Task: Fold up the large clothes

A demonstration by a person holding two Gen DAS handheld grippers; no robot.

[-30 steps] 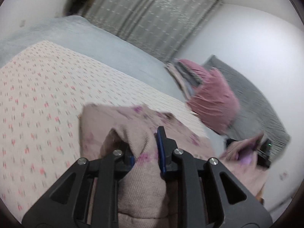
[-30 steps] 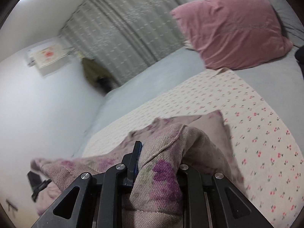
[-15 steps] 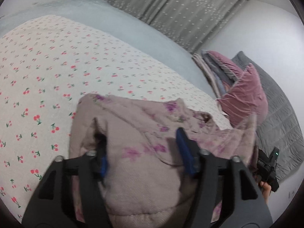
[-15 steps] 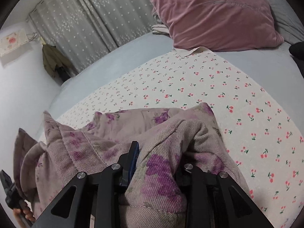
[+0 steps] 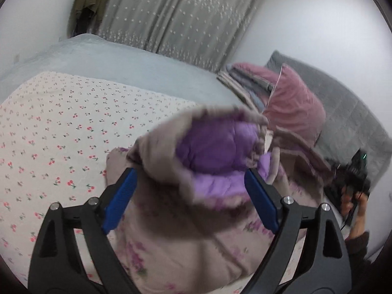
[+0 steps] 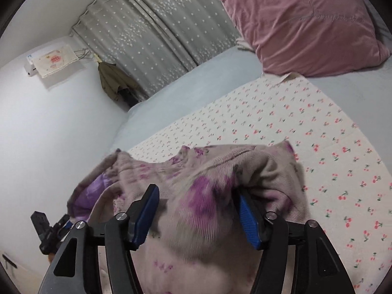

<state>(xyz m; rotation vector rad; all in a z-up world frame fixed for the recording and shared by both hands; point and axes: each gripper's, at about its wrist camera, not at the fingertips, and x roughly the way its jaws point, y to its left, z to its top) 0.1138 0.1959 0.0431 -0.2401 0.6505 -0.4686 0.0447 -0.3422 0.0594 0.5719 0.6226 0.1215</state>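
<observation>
A padded mauve garment with purple flowers and a lilac lining [image 5: 208, 152] lies bunched on the cherry-print sheet [image 5: 61, 127]. My left gripper [image 5: 189, 191] is open, its blue pads [image 5: 117, 198] wide apart on either side of the cloth. In the right wrist view the same garment [image 6: 208, 196] lies between my right gripper's [image 6: 196, 208] spread fingers, also open. The cloth is blurred in both views. The right gripper shows at the right edge of the left wrist view [image 5: 352, 178].
A pink velvet pillow [image 6: 301, 22] and folded bedding [image 5: 245, 83] lie at the head of the grey bed [image 5: 122, 58]. Grey dotted curtains [image 6: 156, 29] hang behind. A dark coat [image 6: 112, 80] hangs in the corner. White walls stand close by.
Both grippers have opened and let go of the garment. It has dropped onto the sheet, showing its lilac lining. Both cameras have tilted up.
</observation>
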